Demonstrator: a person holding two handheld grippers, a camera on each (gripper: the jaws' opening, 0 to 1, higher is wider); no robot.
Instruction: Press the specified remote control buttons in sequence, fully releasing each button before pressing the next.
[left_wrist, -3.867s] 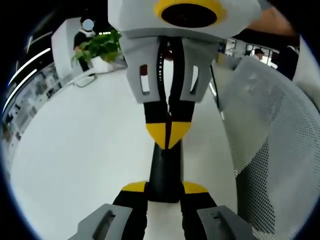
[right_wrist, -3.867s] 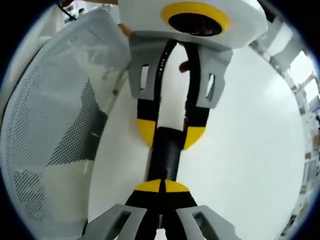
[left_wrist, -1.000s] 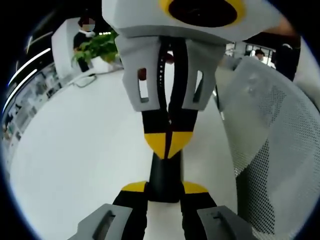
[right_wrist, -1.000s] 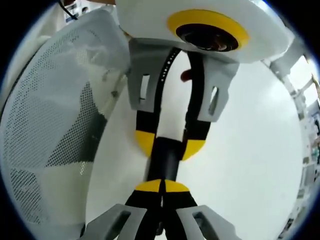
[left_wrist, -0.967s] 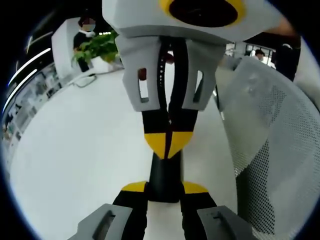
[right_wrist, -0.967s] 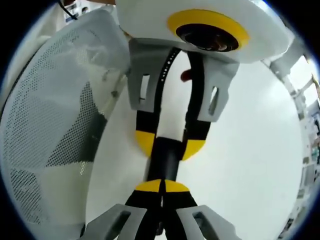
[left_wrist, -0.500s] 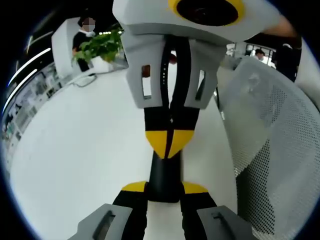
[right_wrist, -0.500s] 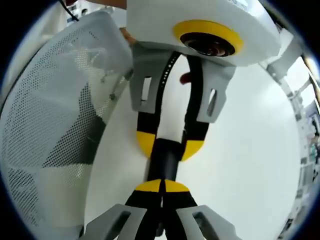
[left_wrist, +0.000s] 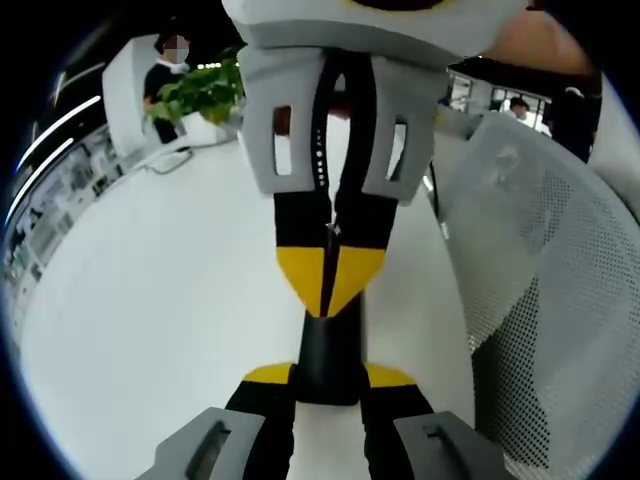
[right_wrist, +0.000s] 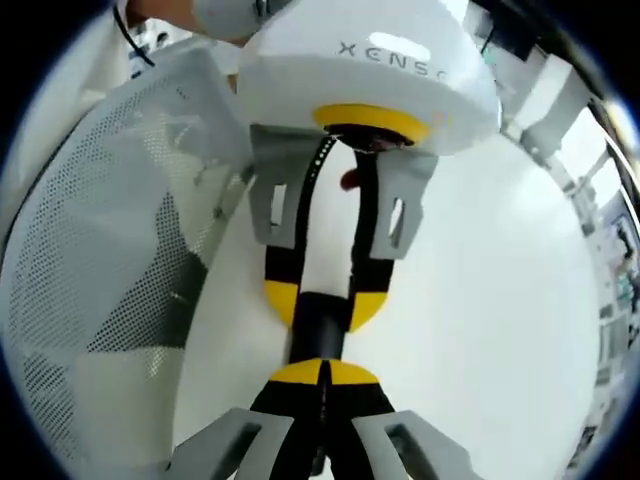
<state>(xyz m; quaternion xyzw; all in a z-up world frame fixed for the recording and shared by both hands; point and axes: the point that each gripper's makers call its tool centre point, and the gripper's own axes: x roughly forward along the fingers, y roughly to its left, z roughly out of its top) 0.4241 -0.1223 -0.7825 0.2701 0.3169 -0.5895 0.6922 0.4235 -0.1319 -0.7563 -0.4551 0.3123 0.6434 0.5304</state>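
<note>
Remote control (left_wrist: 330, 350) is a thin black stick low in the middle of the left gripper view. The left gripper (left_wrist: 330, 376) holds its near end, with narrow jaws, one on each side. It runs straight up the frame to the right gripper (left_wrist: 330, 282), which comes down from the top. Those jaws are closed, and their yellow tips seem to touch the remote's far end. I cannot see any buttons. The next button must lie somewhere along the stick, I think, so the right gripper should lift off and slide along it. Under it all is a white surface (left_wrist: 160, 300), with a white mesh chair (left_wrist: 560, 300) on the right.
</note>
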